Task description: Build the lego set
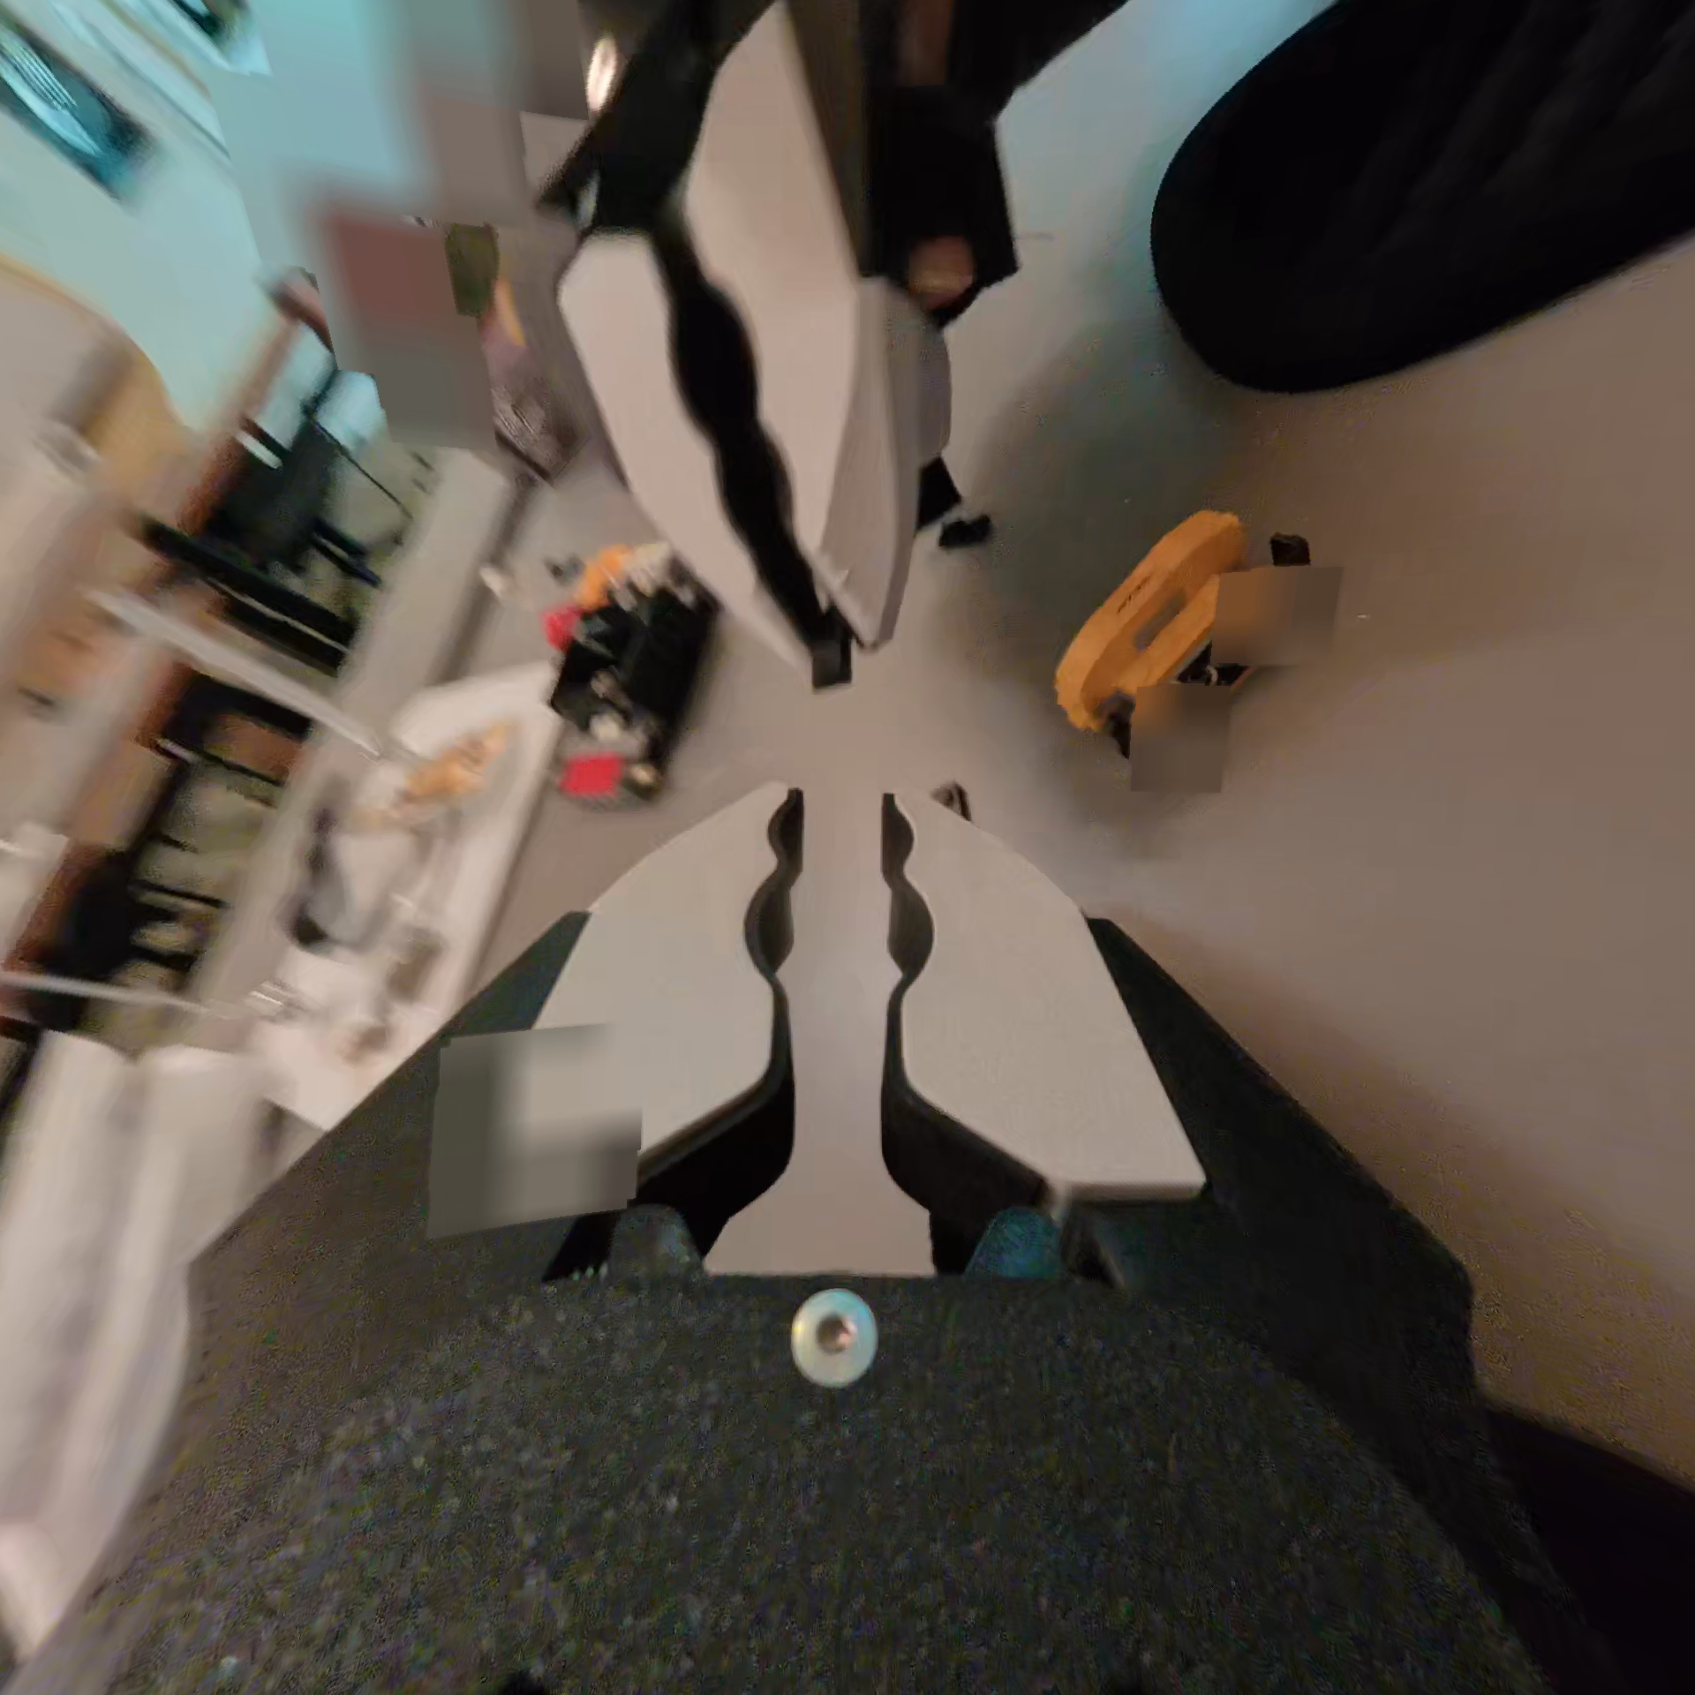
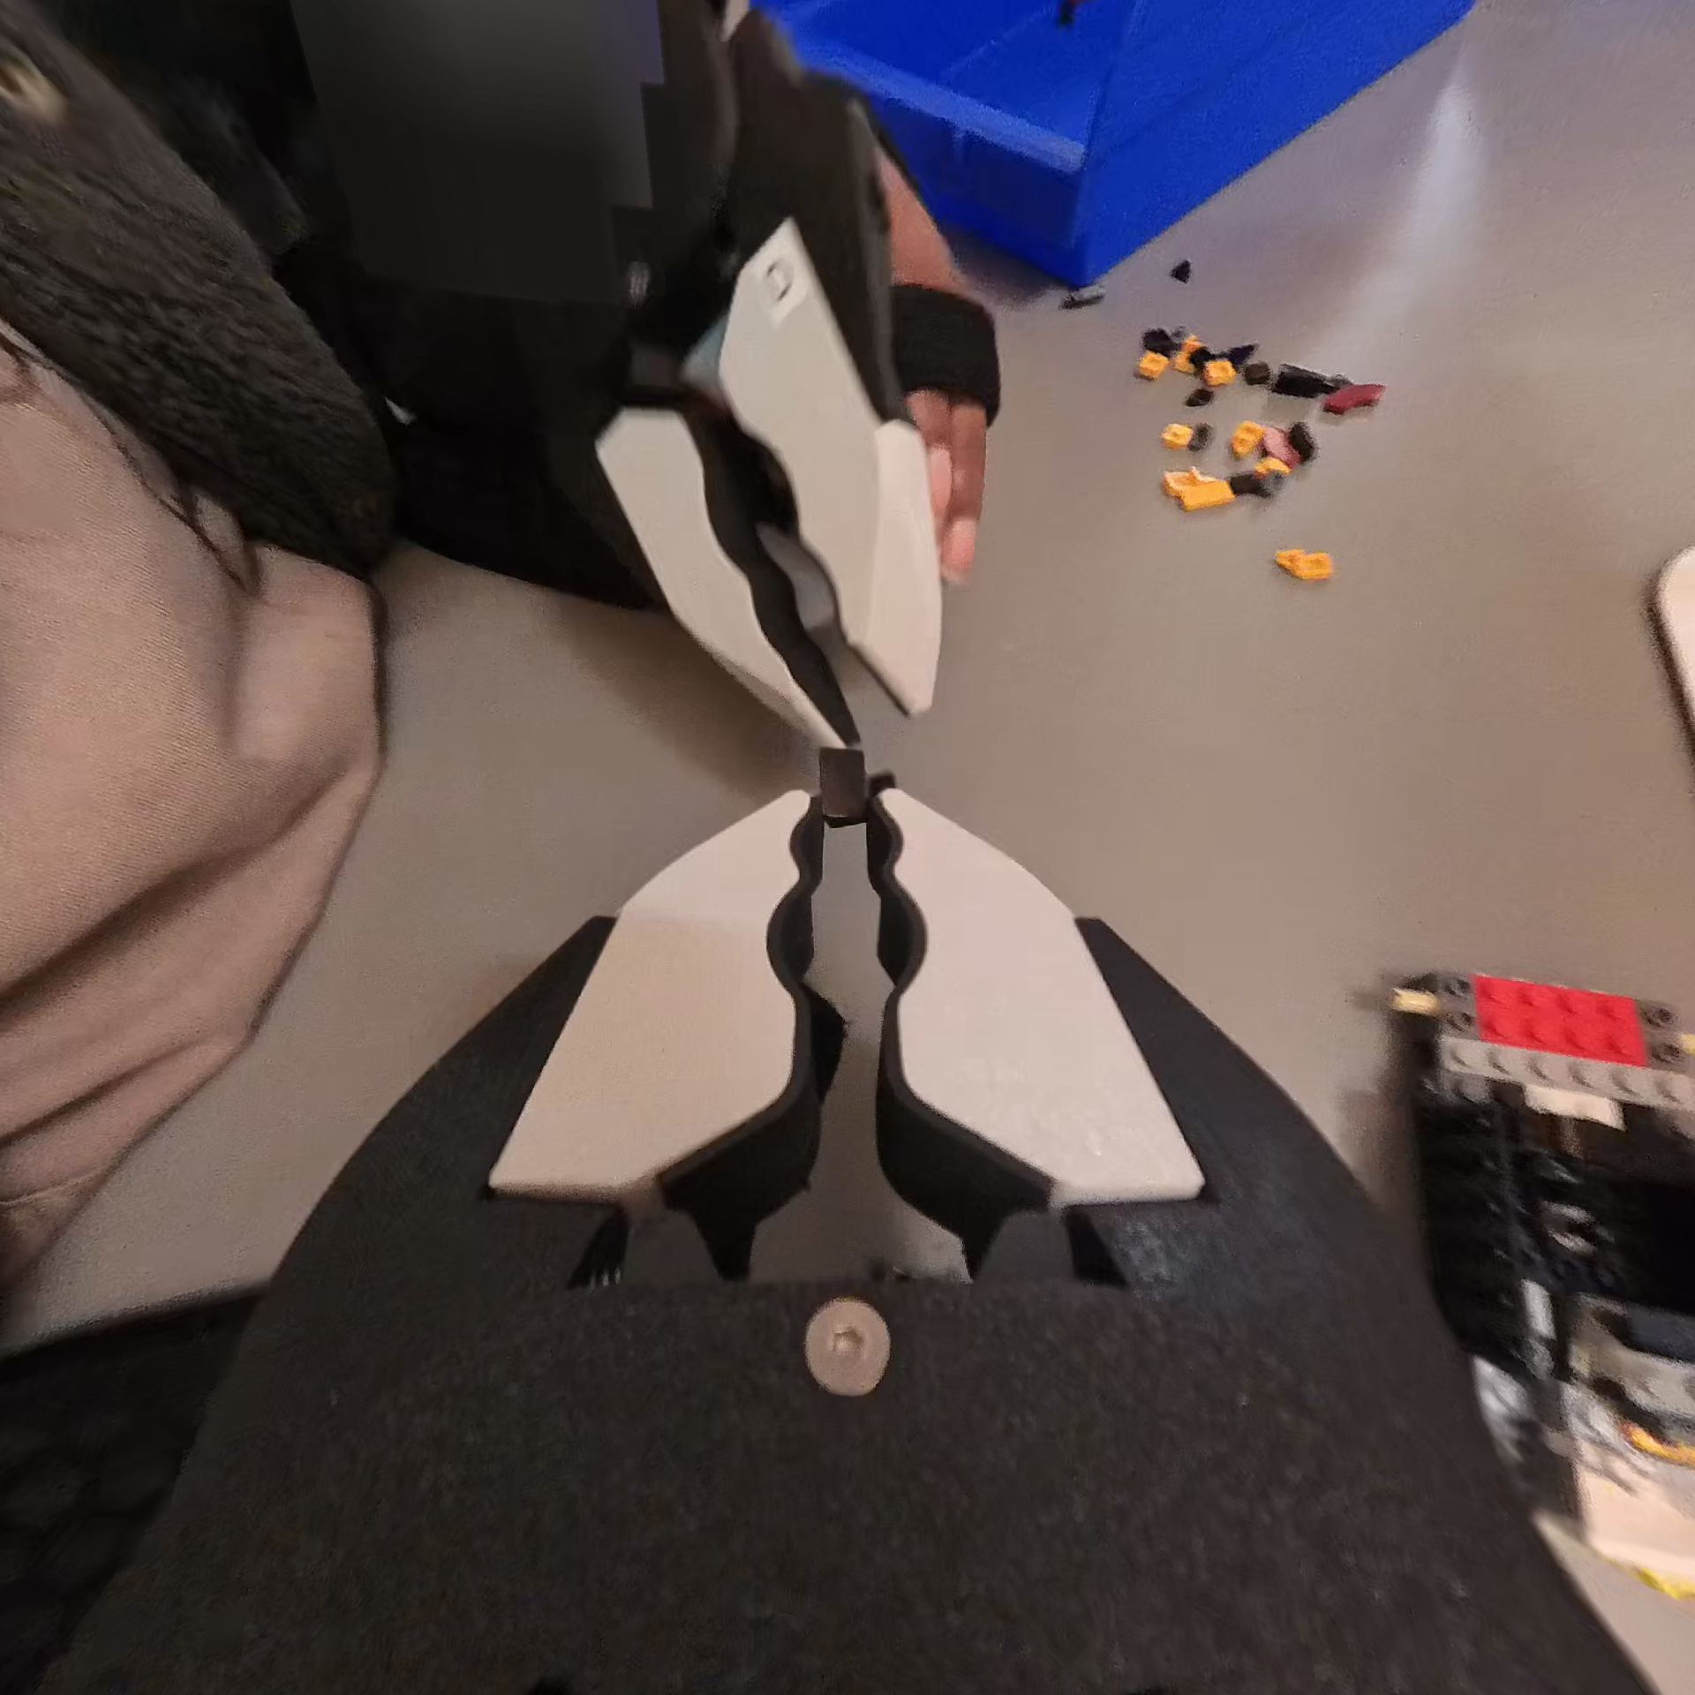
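My right gripper (image 2: 844, 812) is shut on a small black lego piece (image 2: 842, 780) and holds it above the grey table. My left gripper (image 1: 842, 803) is open and empty, tip to tip with the right gripper (image 1: 830, 642), which comes in from above with the black piece (image 1: 830, 668) at its tips. In the right wrist view the left gripper (image 2: 876, 725) points down at the piece, just short of it. The partly built black lego model with a red plate (image 2: 1559, 1018) stands at the right; it also shows in the left wrist view (image 1: 633, 670).
Loose orange and black lego pieces (image 2: 1229, 431) lie scattered at the far right. A blue bin (image 2: 1055, 138) stands behind them. A yellow object (image 1: 1146, 624) lies on the table (image 1: 1376, 917). A person is close at the left. Cluttered shelves (image 1: 183, 596) stand beyond the table.
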Available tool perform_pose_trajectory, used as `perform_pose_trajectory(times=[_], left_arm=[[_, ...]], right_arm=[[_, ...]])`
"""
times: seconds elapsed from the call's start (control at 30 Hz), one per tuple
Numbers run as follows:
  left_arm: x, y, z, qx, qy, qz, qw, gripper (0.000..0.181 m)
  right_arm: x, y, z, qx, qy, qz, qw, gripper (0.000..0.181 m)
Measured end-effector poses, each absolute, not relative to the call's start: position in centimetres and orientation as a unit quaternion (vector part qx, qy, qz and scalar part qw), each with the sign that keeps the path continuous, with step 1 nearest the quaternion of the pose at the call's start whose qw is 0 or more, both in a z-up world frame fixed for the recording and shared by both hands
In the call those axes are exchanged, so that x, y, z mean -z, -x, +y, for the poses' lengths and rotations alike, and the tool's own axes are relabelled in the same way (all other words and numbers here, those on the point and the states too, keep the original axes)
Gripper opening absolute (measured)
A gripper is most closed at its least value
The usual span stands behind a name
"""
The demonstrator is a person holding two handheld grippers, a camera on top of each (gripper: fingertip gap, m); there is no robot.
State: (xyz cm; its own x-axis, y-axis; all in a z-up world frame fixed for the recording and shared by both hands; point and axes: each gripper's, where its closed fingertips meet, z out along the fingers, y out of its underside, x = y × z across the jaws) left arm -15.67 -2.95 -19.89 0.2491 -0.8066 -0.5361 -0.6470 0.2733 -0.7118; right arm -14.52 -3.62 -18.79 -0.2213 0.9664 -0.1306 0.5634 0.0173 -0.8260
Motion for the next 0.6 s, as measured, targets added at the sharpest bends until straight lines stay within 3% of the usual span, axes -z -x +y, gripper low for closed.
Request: perform_pose_trajectory(times=[0.23,0.6], left_arm=[[24.3,17.5,-3.8,0.205,0.729,0.556,0.342,0.025],[25.5,17.0,-4.2,0.204,0.741,0.558,0.313,0.009]], right_arm=[[22.4,15.0,-2.8,-0.312,0.576,-0.723,0.218,0.009],[24.4,15.4,-2.9,-0.261,0.566,-0.764,0.166,0.008]])
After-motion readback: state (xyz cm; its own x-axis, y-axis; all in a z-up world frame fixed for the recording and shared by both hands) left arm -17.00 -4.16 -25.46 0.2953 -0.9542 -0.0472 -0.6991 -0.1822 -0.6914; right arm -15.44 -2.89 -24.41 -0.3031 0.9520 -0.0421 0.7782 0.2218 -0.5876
